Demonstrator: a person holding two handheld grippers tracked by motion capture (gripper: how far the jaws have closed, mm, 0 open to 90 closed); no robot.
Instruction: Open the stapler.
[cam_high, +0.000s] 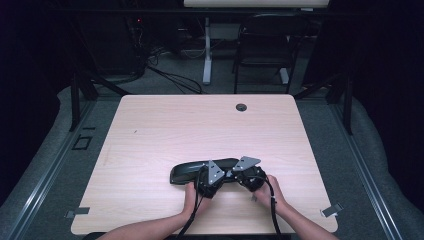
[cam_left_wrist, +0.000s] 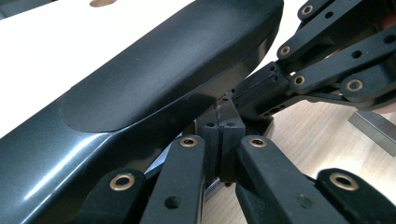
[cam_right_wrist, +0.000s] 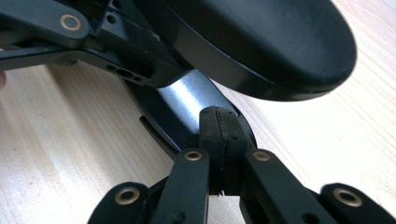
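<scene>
Near the bench's (cam_high: 150, 130) front edge lies a long black glossy case (cam_high: 200, 170), lid down, contents unseen. Its long axis runs left-right across the bench, rounded ends pointing to either side. Left hand-held gripper (cam_left_wrist: 219, 140) and right hand-held gripper (cam_right_wrist: 219, 135) both have jaws fully together, tips against the case's near edge, gripping nothing visible.

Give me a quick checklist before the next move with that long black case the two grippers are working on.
1. Black case lies flat on the table: ok.
2. Left gripper jaws closed, tips at the case's near edge: ok.
3. Right gripper jaws closed, tips against the case's lower half: ok.
4. Anything pinched between either pair of jaws: cannot tell.
5. The two grippers have room between them: not ok, they crowd together at the case's right end.
6. Case well inside the table's edges: ok.
</scene>
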